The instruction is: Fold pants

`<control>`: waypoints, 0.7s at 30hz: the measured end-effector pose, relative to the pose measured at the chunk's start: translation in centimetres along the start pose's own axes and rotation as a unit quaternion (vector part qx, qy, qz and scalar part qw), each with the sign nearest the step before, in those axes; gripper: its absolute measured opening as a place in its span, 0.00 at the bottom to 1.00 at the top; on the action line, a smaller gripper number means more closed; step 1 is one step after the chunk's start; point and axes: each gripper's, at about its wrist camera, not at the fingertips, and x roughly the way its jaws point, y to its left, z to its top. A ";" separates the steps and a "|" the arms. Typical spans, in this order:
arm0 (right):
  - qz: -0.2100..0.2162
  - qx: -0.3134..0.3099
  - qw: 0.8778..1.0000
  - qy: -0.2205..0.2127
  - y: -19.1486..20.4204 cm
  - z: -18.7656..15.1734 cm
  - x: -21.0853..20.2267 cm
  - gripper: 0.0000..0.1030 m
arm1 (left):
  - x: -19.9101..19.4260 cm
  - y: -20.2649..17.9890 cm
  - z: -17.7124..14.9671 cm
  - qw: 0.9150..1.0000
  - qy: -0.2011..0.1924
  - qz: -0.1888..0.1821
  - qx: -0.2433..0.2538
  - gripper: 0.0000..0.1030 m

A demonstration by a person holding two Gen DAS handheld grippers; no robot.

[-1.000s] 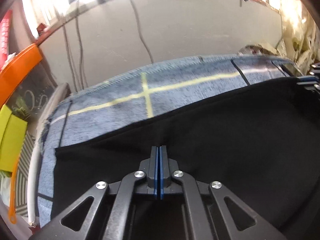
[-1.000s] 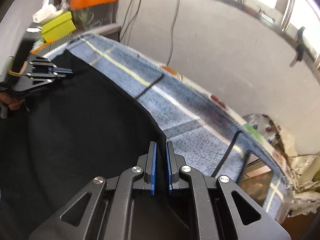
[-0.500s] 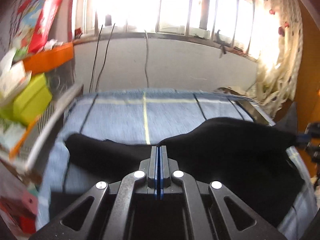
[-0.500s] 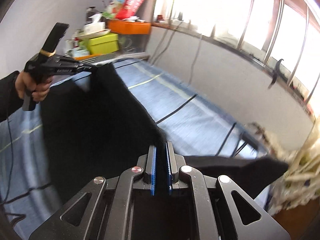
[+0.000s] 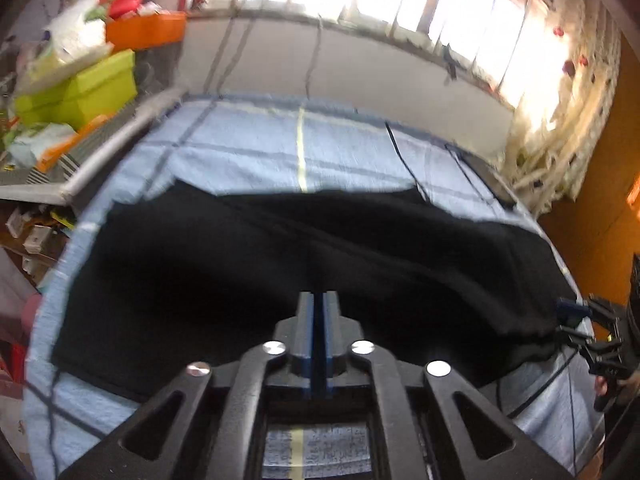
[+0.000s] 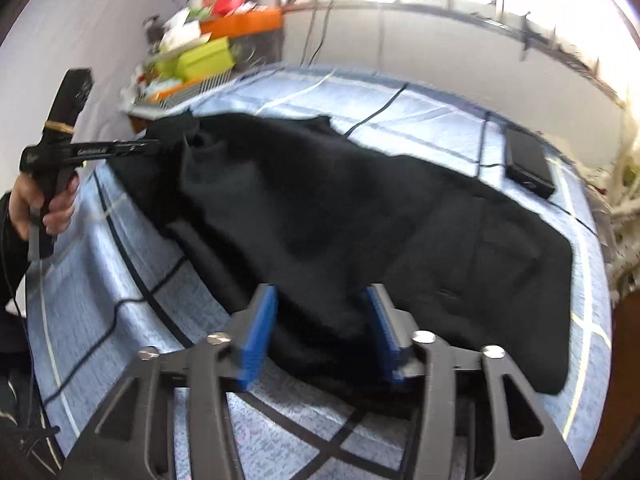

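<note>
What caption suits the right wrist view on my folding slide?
Right gripper, jaws just opened, straddles the near edge of black pants spread on a blue checked cloth.

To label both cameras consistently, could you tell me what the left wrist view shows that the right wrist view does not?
Left wrist only: the right gripper from outside, at the pants' edge. Right wrist only: a flat black box on the cloth, and the left gripper in a hand. Shared: black pants on blue checked cloth, green boxes. Both grippers' jaws have just been opening, pants between the right's pads; for the left I cannot tell.
</note>
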 end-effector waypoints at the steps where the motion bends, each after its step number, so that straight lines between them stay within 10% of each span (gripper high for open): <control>1: -0.003 0.009 1.000 -0.007 -0.1 -0.2 -0.5 0.50 | -0.2 0.1 0.4 1.000 -0.008 0.000 -0.008 0.32; 3: -0.011 0.029 0.999 -0.023 -0.5 -0.5 -1.2 0.50 | 0.0 0.6 1.6 0.999 -0.018 0.017 -0.023 0.50; 15: -0.074 0.115 0.990 -0.044 -4.2 -2.0 -2.3 0.50 | 9.5 4.7 6.9 0.968 0.060 0.208 -0.127 0.51; 19: -0.093 0.136 0.985 -0.043 -5.2 -2.7 -2.8 0.50 | 9.1 4.7 6.5 0.968 0.042 0.219 -0.114 0.05; 21: -0.101 0.157 0.981 -0.048 -5.9 -3.0 -3.3 0.50 | 8.1 4.8 6.1 0.970 0.034 0.208 -0.118 0.05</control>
